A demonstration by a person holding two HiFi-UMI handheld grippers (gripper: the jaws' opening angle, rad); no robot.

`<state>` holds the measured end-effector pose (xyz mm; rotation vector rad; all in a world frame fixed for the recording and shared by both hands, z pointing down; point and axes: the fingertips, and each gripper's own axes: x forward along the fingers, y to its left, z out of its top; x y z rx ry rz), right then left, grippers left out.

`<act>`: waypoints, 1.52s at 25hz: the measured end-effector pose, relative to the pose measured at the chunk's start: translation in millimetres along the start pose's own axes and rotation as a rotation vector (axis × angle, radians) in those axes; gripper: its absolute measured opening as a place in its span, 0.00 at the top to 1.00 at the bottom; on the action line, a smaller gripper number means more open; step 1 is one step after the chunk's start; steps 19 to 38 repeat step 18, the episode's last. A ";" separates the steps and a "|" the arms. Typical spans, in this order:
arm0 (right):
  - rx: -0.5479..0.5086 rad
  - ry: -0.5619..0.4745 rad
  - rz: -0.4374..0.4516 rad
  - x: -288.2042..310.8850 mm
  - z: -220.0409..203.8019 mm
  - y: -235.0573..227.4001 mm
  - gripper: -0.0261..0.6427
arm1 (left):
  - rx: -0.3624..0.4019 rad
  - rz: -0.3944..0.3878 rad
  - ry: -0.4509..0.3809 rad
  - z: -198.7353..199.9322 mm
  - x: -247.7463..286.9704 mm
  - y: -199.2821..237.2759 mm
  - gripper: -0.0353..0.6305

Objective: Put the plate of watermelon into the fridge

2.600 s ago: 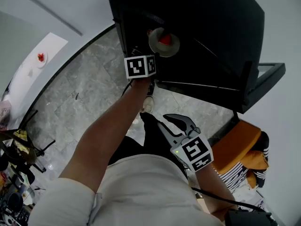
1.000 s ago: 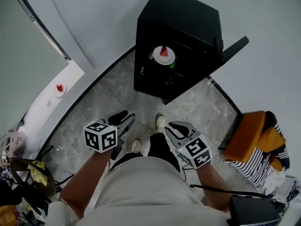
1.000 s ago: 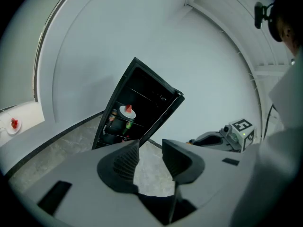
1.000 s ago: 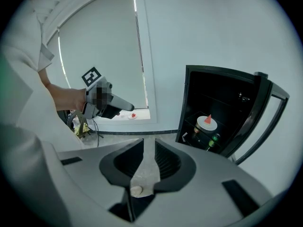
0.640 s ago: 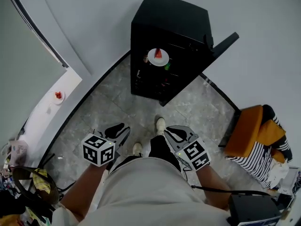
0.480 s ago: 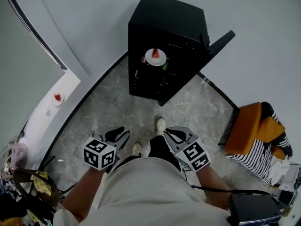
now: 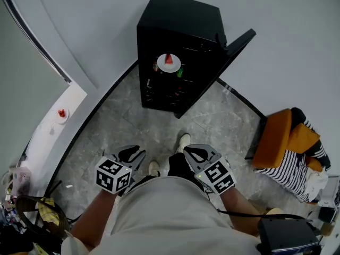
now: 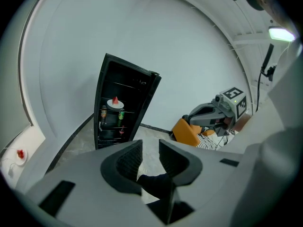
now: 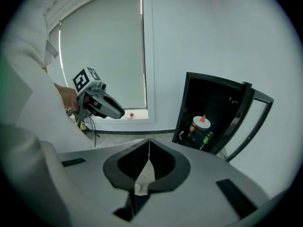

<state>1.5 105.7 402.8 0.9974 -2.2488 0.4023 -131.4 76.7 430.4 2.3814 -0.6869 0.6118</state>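
The white plate of watermelon (image 7: pixel 168 62) sits on an upper shelf inside the black fridge (image 7: pixel 180 20), whose door (image 7: pixel 236 44) stands open to the right. It also shows in the left gripper view as the plate (image 8: pixel 115 102) and in the right gripper view as the plate (image 9: pixel 202 123). Both grippers hang low by the person's waist, far from the fridge. My left gripper (image 7: pixel 132 154) (image 8: pixel 150 156) has its jaws partly apart with nothing between them. My right gripper (image 7: pixel 195 154) (image 9: pixel 149 156) is shut and empty.
Bottles and a green can (image 7: pixel 179 72) stand on the fridge shelves below the plate. A second small plate with a red piece (image 7: pixel 61 113) lies on the white sill at left. An orange chair with striped cloth (image 7: pixel 284 142) stands at right. Clutter sits at bottom left.
The left gripper has left the plate in the fridge and dropped to waist level. The person has backed away, so the fridge looks smaller and farther.
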 end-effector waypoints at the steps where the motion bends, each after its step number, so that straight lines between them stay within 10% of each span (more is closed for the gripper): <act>1: 0.004 -0.001 -0.004 -1.5 -1.1 0.3 0.94 | 0.008 -0.002 0.003 -0.5 1.7 -1.4 0.77; 38: 0.030 0.013 -0.038 -4.6 -7.8 -16.1 0.94 | 0.054 -0.029 0.019 12.9 25.5 -8.2 0.77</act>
